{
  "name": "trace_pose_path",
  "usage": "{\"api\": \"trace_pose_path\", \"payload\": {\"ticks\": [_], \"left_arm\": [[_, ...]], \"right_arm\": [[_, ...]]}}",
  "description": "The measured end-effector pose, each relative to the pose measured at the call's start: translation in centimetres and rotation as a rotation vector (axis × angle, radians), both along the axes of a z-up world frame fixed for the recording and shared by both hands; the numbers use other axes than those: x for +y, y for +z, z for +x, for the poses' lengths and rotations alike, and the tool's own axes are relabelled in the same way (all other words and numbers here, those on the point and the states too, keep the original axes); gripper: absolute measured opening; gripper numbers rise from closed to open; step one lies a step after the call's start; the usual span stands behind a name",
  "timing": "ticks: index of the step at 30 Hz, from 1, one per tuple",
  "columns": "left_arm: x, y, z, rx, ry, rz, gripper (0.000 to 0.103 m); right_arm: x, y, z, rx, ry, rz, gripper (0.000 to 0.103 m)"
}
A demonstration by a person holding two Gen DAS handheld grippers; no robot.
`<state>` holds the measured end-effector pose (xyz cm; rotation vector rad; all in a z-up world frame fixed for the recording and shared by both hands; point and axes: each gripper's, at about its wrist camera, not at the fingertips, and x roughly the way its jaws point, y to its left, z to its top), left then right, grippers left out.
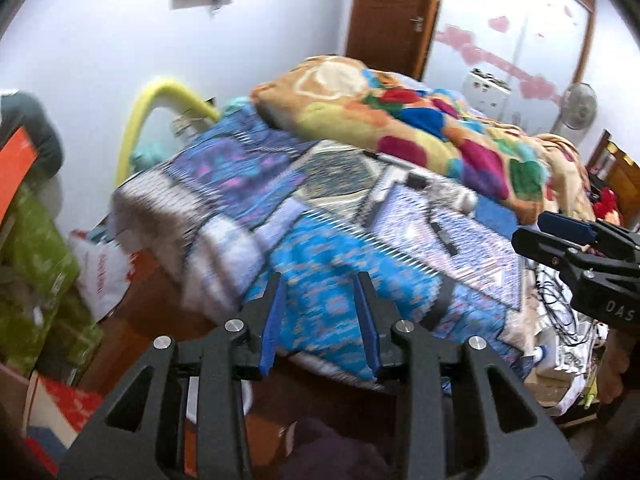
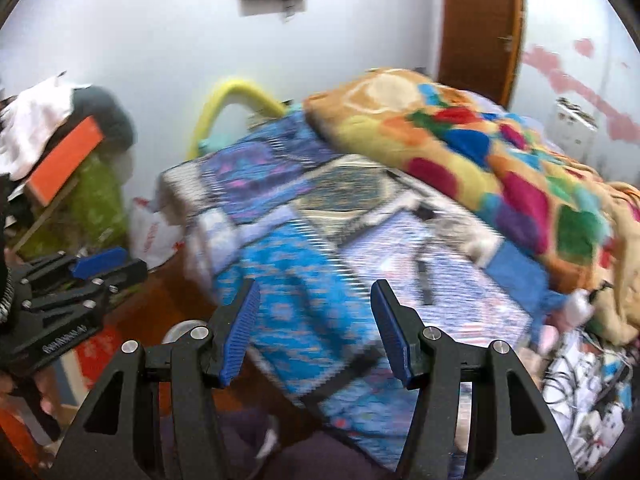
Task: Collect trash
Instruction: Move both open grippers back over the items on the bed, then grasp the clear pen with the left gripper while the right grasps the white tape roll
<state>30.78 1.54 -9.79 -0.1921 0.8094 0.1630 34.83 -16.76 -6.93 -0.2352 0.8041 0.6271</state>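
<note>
Both views are motion-blurred. My left gripper (image 1: 320, 280) is open and empty, held above the near corner of a bed (image 1: 320, 208) covered in blue patterned sheets. My right gripper (image 2: 316, 292) is open and empty over the same bed (image 2: 320, 248); it also shows at the right edge of the left wrist view (image 1: 568, 228). The left gripper shows at the left of the right wrist view (image 2: 100, 260). Small dark items (image 1: 440, 232) and a pale crumpled piece (image 1: 452, 196) lie on the sheet; the same dark items (image 2: 426, 284) show in the right wrist view.
A colourful fleece blanket (image 1: 420, 128) is heaped on the far side of the bed. A white plastic bag (image 1: 104, 276) and a green box (image 1: 36, 264) stand on the floor at left. Tangled cables and clothes (image 2: 592, 384) lie at right. A brown door (image 1: 392, 12) is behind.
</note>
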Motion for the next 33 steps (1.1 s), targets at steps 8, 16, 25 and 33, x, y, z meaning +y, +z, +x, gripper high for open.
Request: {"api": "trace_pose_path", "payload": {"ticks": [8,16,25,33], "left_arm": [[-5.6,-0.4,7.2,-0.005,-0.119,-0.015,0.035],[-10.4,-3.0,14.6,0.042,-0.236,-0.015,0.035],[-12.2,-7.9,21.2,0.101,-0.290,-0.033,0.035],[-12.8,-12.2,26.2,0.144,-0.350,-0.028,0.035]], "right_arm": [[-7.1,0.3,3.6,-0.019,-0.163,-0.001,0.054],[-11.5,-1.6,8.6,0.037,-0.283,0.034,0.054],[-13.5,-6.6,15.0,0.119,-0.391,0.047,0.054],[-12.5,-9.9,19.6,0.192,-0.418,0.104,0.054]]}}
